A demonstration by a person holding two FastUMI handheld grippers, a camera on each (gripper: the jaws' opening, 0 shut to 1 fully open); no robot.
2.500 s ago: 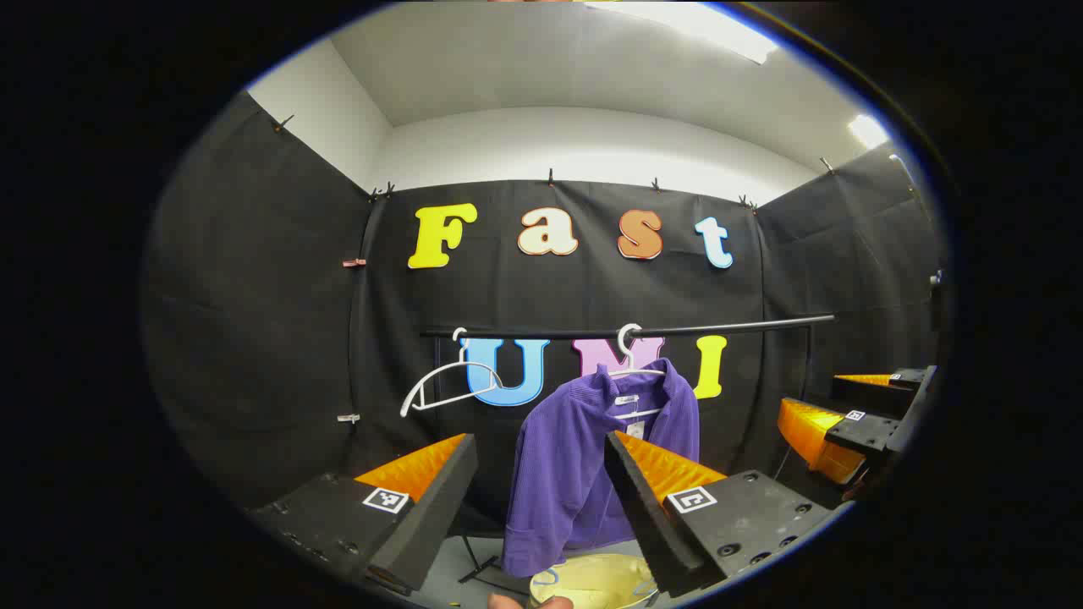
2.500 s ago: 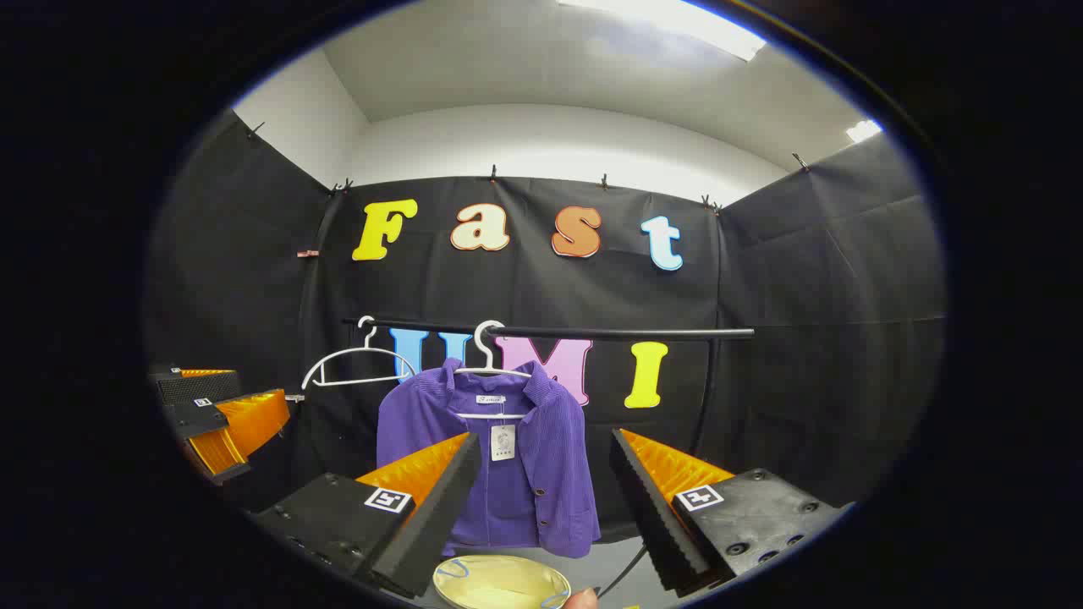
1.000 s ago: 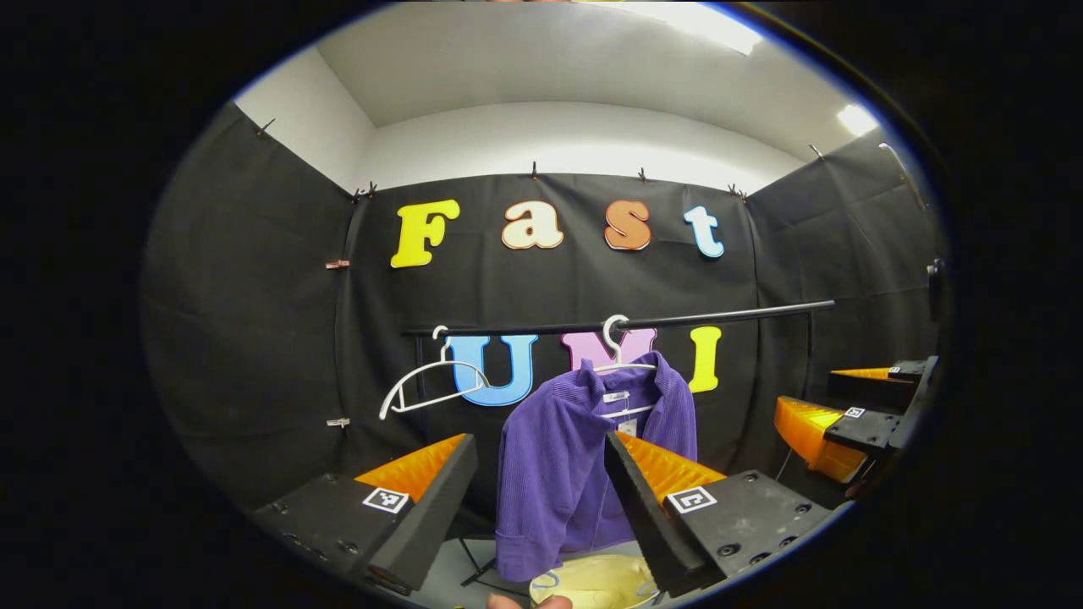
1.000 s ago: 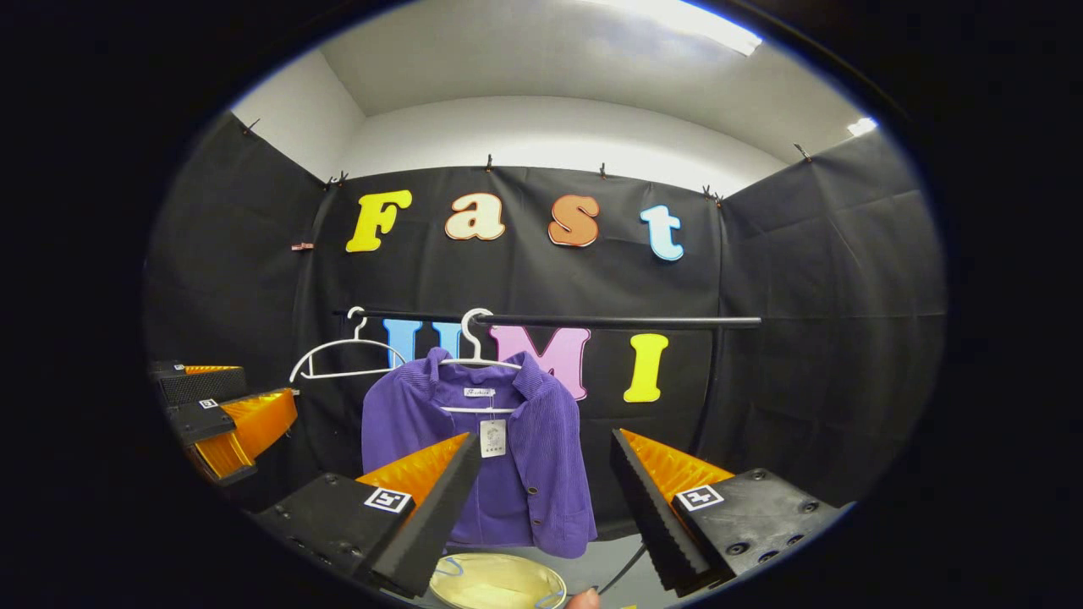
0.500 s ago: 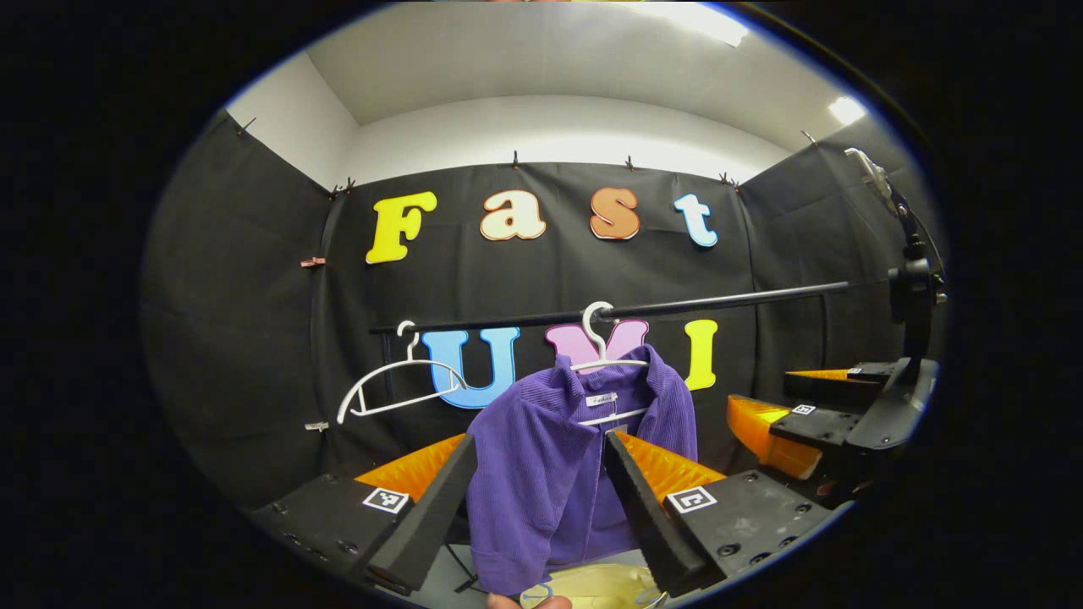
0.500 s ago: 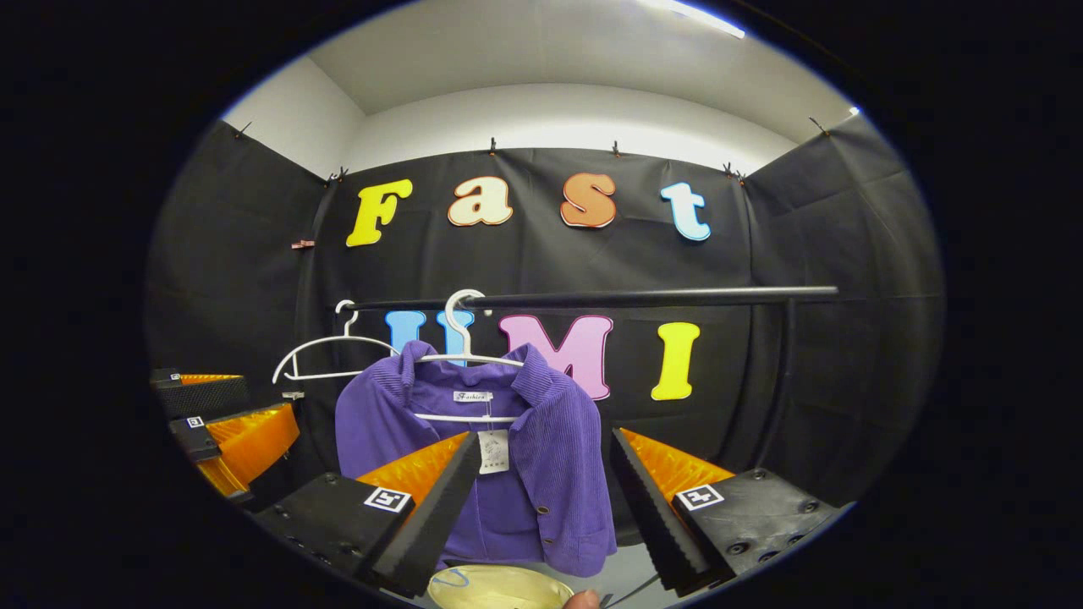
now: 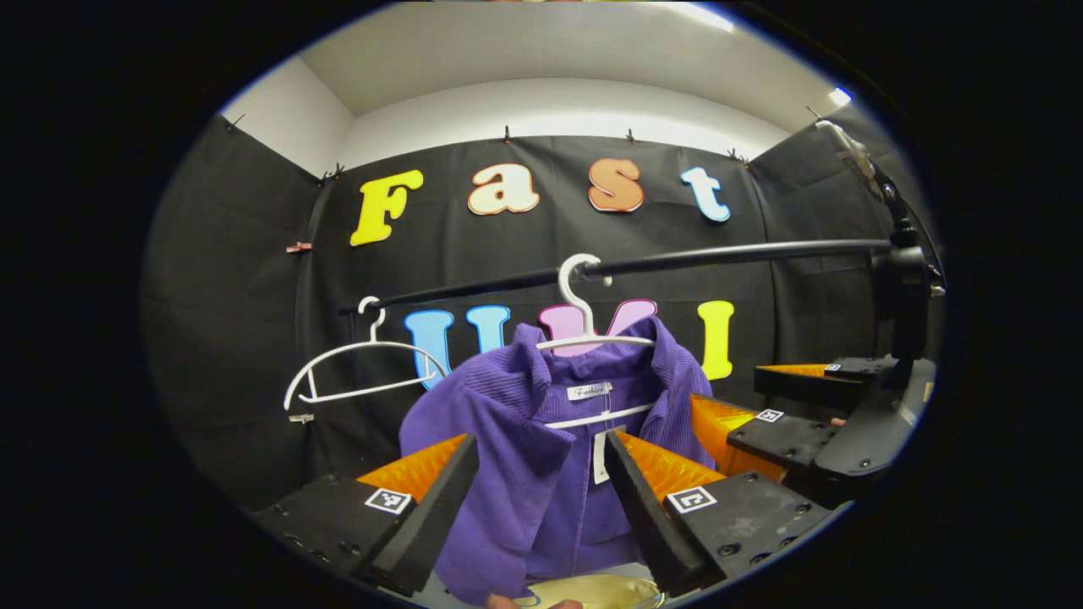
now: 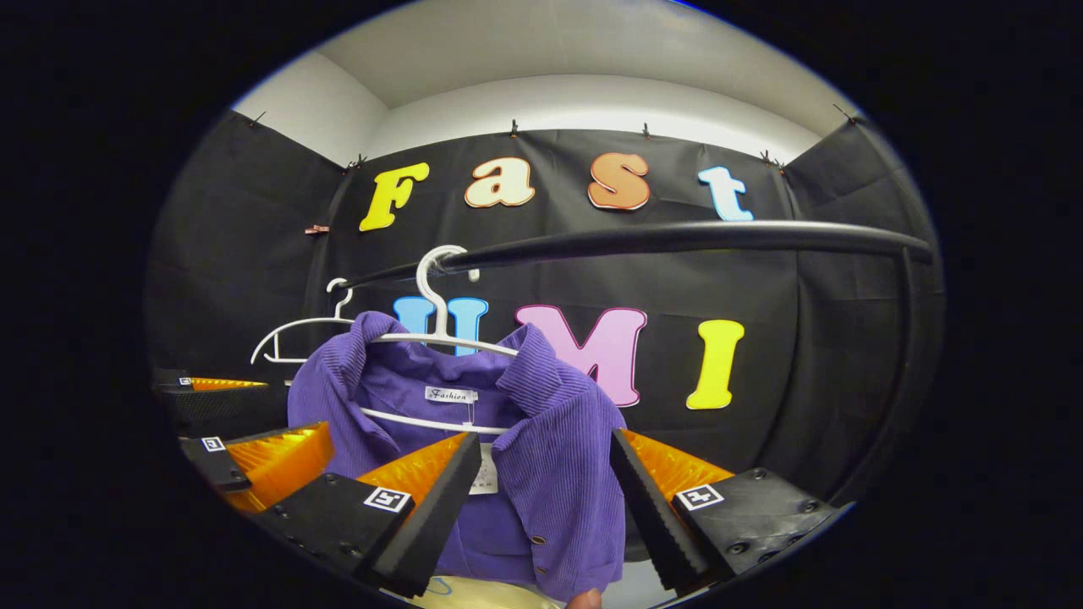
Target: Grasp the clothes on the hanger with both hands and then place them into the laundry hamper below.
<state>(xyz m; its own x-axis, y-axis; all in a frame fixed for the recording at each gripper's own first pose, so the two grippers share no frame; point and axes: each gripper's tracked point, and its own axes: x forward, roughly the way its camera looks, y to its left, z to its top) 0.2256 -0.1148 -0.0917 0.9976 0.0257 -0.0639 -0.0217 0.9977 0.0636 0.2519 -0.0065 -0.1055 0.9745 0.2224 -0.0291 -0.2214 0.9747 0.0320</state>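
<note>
Left gripper view first, going left to right. An empty white hanger (image 7: 360,372) hangs at the left end of the black rail (image 7: 728,251), tilted, nothing on it. Next along, the purple jacket (image 7: 525,448) sits on its own white hanger (image 7: 584,326), hooked on the rail near the middle. My left gripper (image 7: 535,478) is wide open, jaws apart with the jacket's left shoulder and front panel showing between them; I can't tell whether either finger touches the cloth, and it isn't clamped. Below the jacket, at the bottom edge, a sliver of the pale yellow hamper (image 7: 592,589) rim shows. Far right, my other gripper (image 7: 761,406) sits beside the jacket's right shoulder, also open, with a black stand behind it.

Right gripper view, left to right. My left gripper (image 8: 245,431) is at the left edge, near the jacket's sleeve side. The empty hanger (image 8: 296,330) is behind it on the rail (image 8: 677,237). The jacket (image 8: 550,474) hangs close in front, collar open, white tag dangling from the inner bar of its hanger (image 8: 436,313). My right gripper (image 8: 541,482) is spread wide with the jacket's right front between the jaws, holding nothing. A bit of the hamper (image 8: 491,594) shows under the hem.
</note>
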